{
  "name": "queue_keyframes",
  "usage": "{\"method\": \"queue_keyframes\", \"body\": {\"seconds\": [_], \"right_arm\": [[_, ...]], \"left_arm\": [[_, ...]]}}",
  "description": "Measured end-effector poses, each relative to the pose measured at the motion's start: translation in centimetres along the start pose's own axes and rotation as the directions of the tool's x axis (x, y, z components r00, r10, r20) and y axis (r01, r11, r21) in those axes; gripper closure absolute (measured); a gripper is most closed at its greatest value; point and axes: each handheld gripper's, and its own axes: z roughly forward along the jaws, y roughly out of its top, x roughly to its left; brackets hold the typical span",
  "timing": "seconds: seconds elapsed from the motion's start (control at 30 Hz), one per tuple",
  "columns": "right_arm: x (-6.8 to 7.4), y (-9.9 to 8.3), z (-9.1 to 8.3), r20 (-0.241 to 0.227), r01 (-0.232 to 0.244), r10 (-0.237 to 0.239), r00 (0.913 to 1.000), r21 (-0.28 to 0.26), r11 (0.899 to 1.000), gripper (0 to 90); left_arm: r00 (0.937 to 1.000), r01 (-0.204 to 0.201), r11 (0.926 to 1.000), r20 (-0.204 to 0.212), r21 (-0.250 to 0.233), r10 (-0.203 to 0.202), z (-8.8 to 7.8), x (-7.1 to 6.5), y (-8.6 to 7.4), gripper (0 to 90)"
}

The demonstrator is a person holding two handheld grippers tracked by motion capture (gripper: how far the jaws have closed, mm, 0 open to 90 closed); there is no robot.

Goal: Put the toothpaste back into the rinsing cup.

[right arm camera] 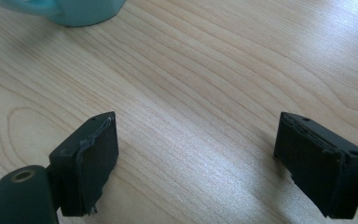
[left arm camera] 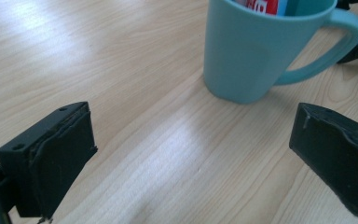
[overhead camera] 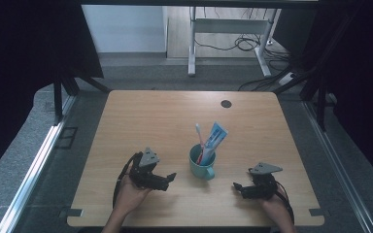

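Lower left of the high view: left gripper (overhead camera: pixel 171 177), jaws wide apart on nothing. Centre: teal mug (overhead camera: pixel 201 164) upright on the table (overhead camera: pixel 141 116), holding toothbrush (overhead camera: pixel 200 136) and toothpaste (overhead camera: pixel 215 137). Lower right: right gripper (overhead camera: pixel 237 187), likewise agape, empty.

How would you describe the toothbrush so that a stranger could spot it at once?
Start at the wooden table and find the teal mug near its front, between the two claws. Two things stand in it: the toothbrush is the thin white stick leaning left, unlike the broad blue tube beside it.
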Motion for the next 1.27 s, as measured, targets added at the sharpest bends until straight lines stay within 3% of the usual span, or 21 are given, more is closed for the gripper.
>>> {"method": "queue_keyframes", "body": {"seconds": [0.37, 0.5, 0.63, 0.9, 1.0, 1.07, 1.27], "right_arm": [[0.0, 0.0, 0.0, -0.001, 0.000, 0.000, 1.0000, 0.001, 1.000, 13.5], [0.0, 0.0, 0.0, 0.001, 0.000, 0.000, 1.0000, 0.001, 1.000, 13.5], [0.0, 0.0, 0.0, 0.001, 0.000, 0.000, 1.0000, 0.001, 1.000, 13.5], [0.0, 0.0, 0.0, 0.002, 0.000, 0.000, 1.0000, 0.000, 1.000, 13.5], [0.0, 0.0, 0.0, 0.001, 0.000, 0.000, 1.0000, 0.001, 1.000, 13.5], [0.0, 0.0, 0.0, 0.002, 0.000, 0.000, 1.0000, 0.000, 1.000, 13.5], [0.0, 0.0, 0.0, 0.001, 0.001, -0.001, 1.0000, 0.001, 1.000, 13.5]], "left_arm": [[0.9998, -0.003, 0.9995, -0.019, 0.030, 0.003, 0.6, -0.3, -2.2, 0.0], [0.9985, -0.020, 0.9977, -0.049, 0.064, 0.023, 1.0, -0.5, -2.9, 0.0], [0.9984, -0.022, 0.9965, -0.051, 0.080, 0.026, 1.2, -0.5, -3.4, 0.0], [0.9983, -0.016, 0.9884, -0.053, 0.151, 0.024, 2.3, -0.2, -4.6, 0.3], [0.9990, 0.005, 0.9816, -0.044, 0.191, 0.003, 3.1, 0.0, -5.2, 0.3], [0.9993, 0.019, 0.9829, -0.035, 0.183, -0.013, 3.2, 0.2, -5.4, 0.0], [0.9991, 0.019, 0.9829, -0.040, 0.183, -0.012, 3.2, 0.3, -5.4, 0.0]]}}
